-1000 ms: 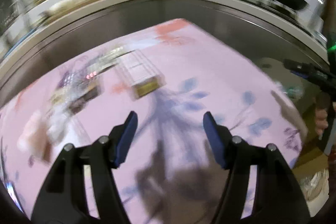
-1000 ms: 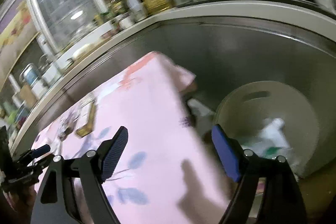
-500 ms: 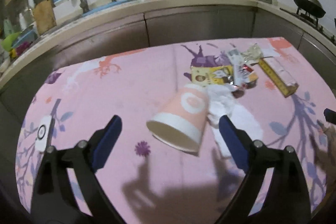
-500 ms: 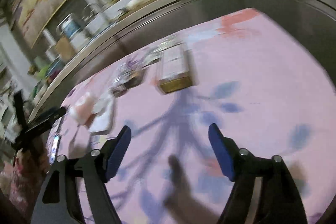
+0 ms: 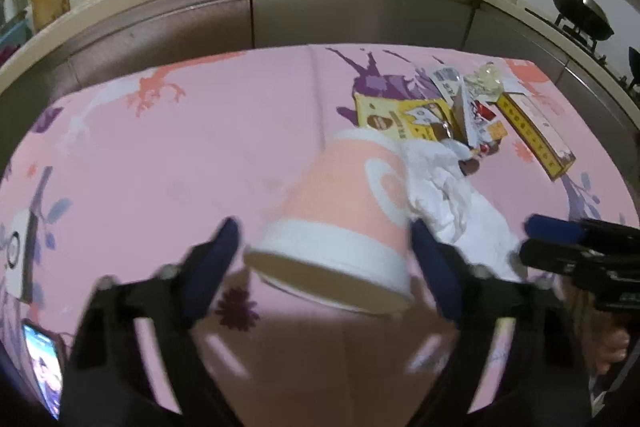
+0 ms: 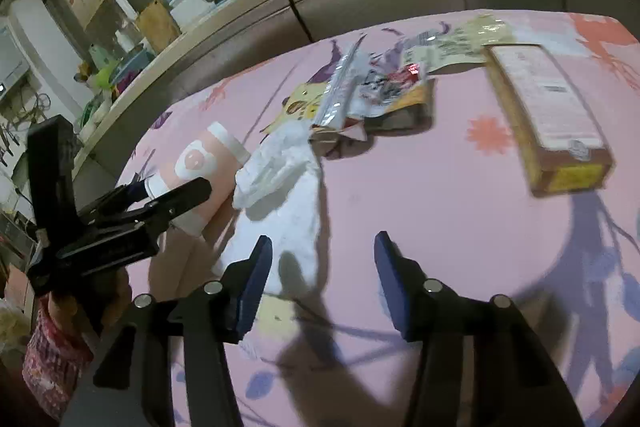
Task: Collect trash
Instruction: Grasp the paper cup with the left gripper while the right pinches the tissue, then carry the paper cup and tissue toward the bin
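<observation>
Pink cloth (image 5: 200, 147) covers the table. Left gripper (image 5: 324, 255) is closing around the tipped paper cup (image 5: 344, 211) — right gripper (image 6: 324, 275) closes too, empty, above a white tissue (image 6: 288, 187).

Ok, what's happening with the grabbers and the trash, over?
Left gripper closing around tipped paper cup, not clamped. Right gripper closing, empty, over white tissue. Wrappers, box waiting.
</observation>
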Tool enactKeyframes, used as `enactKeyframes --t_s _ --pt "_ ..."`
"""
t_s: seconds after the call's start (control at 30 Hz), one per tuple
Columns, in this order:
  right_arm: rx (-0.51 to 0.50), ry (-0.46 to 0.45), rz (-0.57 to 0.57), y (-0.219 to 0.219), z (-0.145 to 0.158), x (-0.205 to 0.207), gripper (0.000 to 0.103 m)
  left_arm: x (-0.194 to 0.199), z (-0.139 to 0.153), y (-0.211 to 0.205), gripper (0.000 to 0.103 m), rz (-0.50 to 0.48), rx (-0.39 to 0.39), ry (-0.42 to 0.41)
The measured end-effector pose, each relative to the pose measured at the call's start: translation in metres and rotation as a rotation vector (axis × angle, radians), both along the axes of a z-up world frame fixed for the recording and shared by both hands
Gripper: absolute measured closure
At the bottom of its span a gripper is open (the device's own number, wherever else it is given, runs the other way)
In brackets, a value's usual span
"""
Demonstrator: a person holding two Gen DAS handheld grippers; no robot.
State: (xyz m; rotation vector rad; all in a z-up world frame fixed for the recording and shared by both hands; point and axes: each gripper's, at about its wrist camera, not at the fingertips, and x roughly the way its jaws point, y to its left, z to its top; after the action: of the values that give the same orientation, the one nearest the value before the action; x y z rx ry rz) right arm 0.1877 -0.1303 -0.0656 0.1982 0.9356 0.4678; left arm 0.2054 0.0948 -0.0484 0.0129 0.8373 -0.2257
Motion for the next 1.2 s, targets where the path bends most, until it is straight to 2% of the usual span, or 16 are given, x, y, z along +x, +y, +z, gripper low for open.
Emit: enactKeyframes --t_s 0.03,0.1,0.17,0.23,0.27,0.5,0.63,0.77,0.93,1.2 --pt "-0.007 -0.008 0.007 0.006 0.0 0.001 0.057 -0.001 0.0 0.001 0.03 0.003 -0.006 -0.011" --pt "-0.01 -0.002 0.027 0.015 -0.002 0.004 0.073 -0.003 0.001 0.001 0.035 0.007 -0.019 -0.022" --pt "0.002 0.019 0.045 0.021 -0.006 0.005 0.099 -0.005 0.003 0.002 0.044 0.01 -0.038 -0.017" --pt "0.037 0.037 0.042 0.021 -0.008 0.004 0.103 -0.01 0.006 0.003 0.051 0.015 -0.064 -0.01" --pt "0.05 0.031 0.034 0.018 -0.005 0.0 0.103 -0.015 0.009 0.003 0.055 0.014 -0.076 -0.013" --pt "0.131 -0.052 -0.01 -0.032 0.019 -0.051 0.103 -0.063 0.022 0.001 0.059 0.002 -0.179 -0.004" --pt "0.164 -0.102 -0.09 -0.078 0.024 -0.083 0.103 -0.083 0.033 -0.021 0.059 -0.066 -0.245 0.018" --pt "0.213 -0.13 -0.209 -0.134 0.022 -0.107 0.103 -0.09 0.044 -0.066 0.059 -0.167 -0.253 0.027" --pt "0.272 -0.141 -0.363 -0.202 0.017 -0.132 0.103 -0.097 0.048 -0.148 0.059 -0.331 -0.224 0.033" --pt "0.324 -0.184 -0.542 -0.281 0.016 -0.17 0.103 -0.11 0.043 -0.24 0.059 -0.495 -0.195 0.067"
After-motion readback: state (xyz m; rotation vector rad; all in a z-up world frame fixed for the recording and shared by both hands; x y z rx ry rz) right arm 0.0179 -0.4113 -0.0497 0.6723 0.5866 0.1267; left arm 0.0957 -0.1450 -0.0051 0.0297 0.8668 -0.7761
